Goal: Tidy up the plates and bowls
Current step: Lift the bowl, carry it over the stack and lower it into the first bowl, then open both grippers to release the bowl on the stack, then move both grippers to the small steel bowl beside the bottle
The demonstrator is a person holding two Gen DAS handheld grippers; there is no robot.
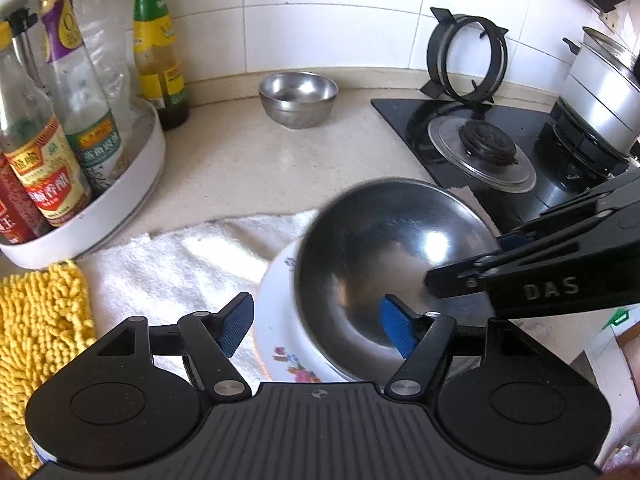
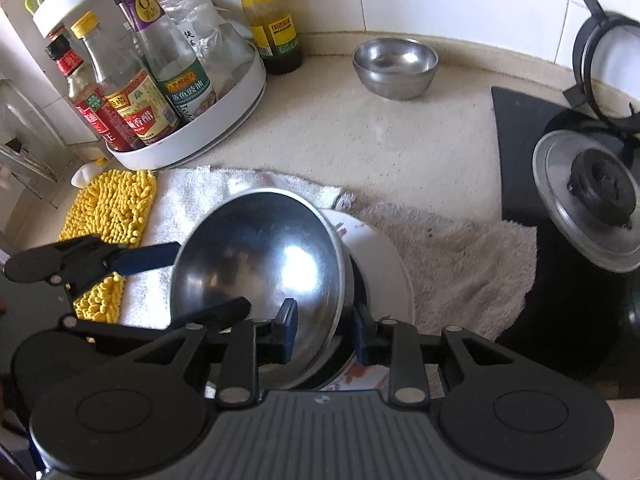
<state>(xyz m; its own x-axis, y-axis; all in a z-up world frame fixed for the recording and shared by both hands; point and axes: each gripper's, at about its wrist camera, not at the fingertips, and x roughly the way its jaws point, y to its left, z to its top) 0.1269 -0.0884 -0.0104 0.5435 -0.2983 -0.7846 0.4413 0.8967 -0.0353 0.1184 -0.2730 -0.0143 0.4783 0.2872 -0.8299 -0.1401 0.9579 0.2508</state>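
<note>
A large steel bowl point(image 1: 384, 264) is tilted above a white floral plate point(image 1: 276, 320) that lies on a white towel point(image 1: 192, 264). My right gripper point(image 2: 326, 334) is shut on the bowl's rim point(image 2: 340, 280); in the left wrist view it point(image 1: 464, 268) comes in from the right. My left gripper point(image 1: 318, 326) is open, one blue pad point(image 1: 236, 324) over the towel, the other point(image 1: 396, 330) in front of the bowl. It touches nothing. A small steel bowl point(image 1: 298, 98) stands upright at the back by the wall, also in the right wrist view point(image 2: 394, 66).
A white turntable tray point(image 1: 120, 196) of sauce bottles stands at the left, a dark bottle point(image 1: 158, 48) beside it. A yellow chenille mat point(image 1: 40, 340) lies left of the towel. A black gas hob point(image 1: 500, 152) with burner, upright pan support point(image 1: 466, 56) and steel pot point(image 1: 600, 92) is at the right.
</note>
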